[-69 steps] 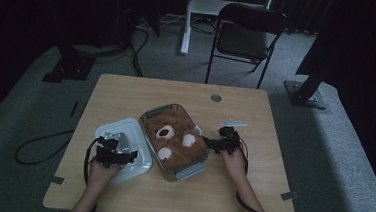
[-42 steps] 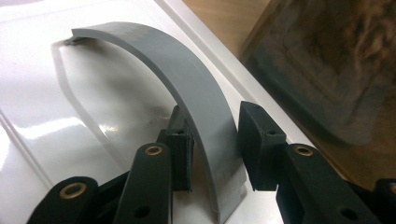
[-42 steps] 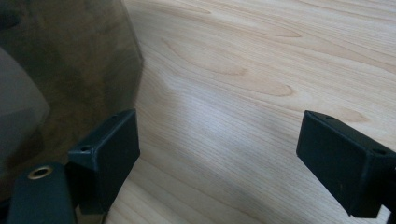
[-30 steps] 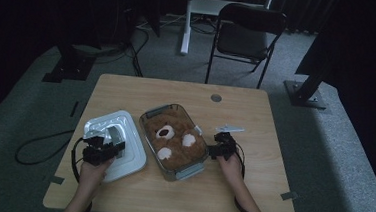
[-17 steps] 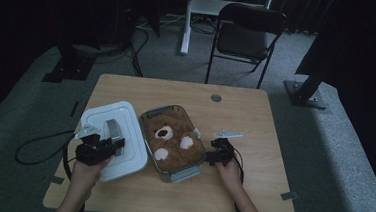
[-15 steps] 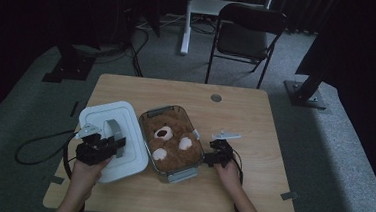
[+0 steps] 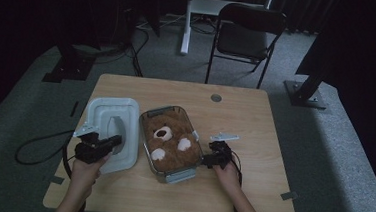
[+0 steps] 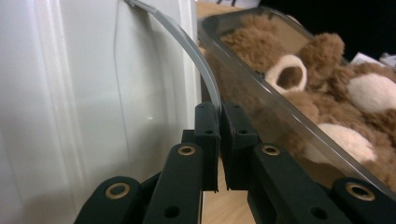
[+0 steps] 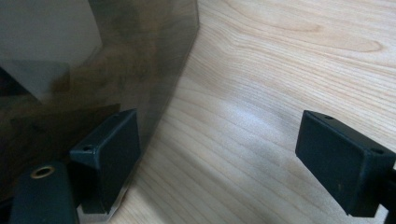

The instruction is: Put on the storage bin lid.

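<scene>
I had just closed my left gripper (image 8: 218, 140) on the white plastic lid's (image 7: 114, 126) rim, while my wide-open, empty right gripper (image 9: 233, 154) braced the clear teddy-bear box (image 7: 171, 142).

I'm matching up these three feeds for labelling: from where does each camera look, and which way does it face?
High view: above the person's side of the table, looking forward and down; both forearms, left gripper and right gripper show.
Left gripper view: rides the left gripper, looks along its shut jaws pinching the white lid at its rim.
Right gripper view: rides the right gripper, faces the tabletop; open jaws show.
Shared: the container and teddy bear.
</scene>
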`<state>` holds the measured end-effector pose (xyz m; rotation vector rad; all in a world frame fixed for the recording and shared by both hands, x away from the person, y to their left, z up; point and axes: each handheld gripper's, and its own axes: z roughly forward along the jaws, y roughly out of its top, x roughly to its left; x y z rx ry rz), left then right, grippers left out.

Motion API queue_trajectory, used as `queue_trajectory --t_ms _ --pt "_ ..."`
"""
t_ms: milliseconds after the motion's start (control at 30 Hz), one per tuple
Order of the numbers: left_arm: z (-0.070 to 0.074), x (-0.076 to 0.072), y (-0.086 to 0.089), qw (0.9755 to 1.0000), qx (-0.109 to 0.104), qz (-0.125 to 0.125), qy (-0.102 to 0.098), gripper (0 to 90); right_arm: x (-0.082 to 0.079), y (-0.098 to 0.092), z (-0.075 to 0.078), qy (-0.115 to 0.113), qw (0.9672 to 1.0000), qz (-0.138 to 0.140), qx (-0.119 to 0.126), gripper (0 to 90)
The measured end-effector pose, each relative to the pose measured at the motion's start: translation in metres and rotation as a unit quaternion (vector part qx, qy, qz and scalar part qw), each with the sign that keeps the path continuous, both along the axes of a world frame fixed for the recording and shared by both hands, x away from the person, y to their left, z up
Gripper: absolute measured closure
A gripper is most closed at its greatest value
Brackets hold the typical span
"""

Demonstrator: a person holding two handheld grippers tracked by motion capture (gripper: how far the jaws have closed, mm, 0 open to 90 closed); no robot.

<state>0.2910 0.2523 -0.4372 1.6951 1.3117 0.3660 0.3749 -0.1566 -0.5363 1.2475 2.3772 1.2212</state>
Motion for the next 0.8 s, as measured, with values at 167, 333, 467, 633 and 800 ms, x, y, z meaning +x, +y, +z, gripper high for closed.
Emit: queue_trajectory --t_ms 167,333,467,633,800 --pt "0.000 0.001 0.001 0.9999 0.011 -0.008 0.002 87.1 0.000 0.000 0.000 0.000 1.0000 -0.002 0.001 13.3" --pt "0.006 -0.005 0.001 0.9998 -0.001 0.000 -0.018 87.7 0.000 -0.001 0.001 -0.001 1.0000 0.001 0.000 13.0" --pt "0.024 -0.016 0.000 0.9989 0.000 -0.003 -0.046 87.7 0.000 0.000 0.001 -0.003 1.0000 0.001 0.001 13.1" --pt "0.048 -0.030 -0.002 0.9967 -0.012 -0.015 -0.079 87.7 -0.001 -0.001 0.001 -0.006 1.0000 0.000 0.003 13.2" --pt "0.068 -0.041 -0.008 0.9929 -0.048 -0.048 -0.098 87.7 -0.002 0.000 0.002 -0.006 1.0000 0.002 0.003 13.3"
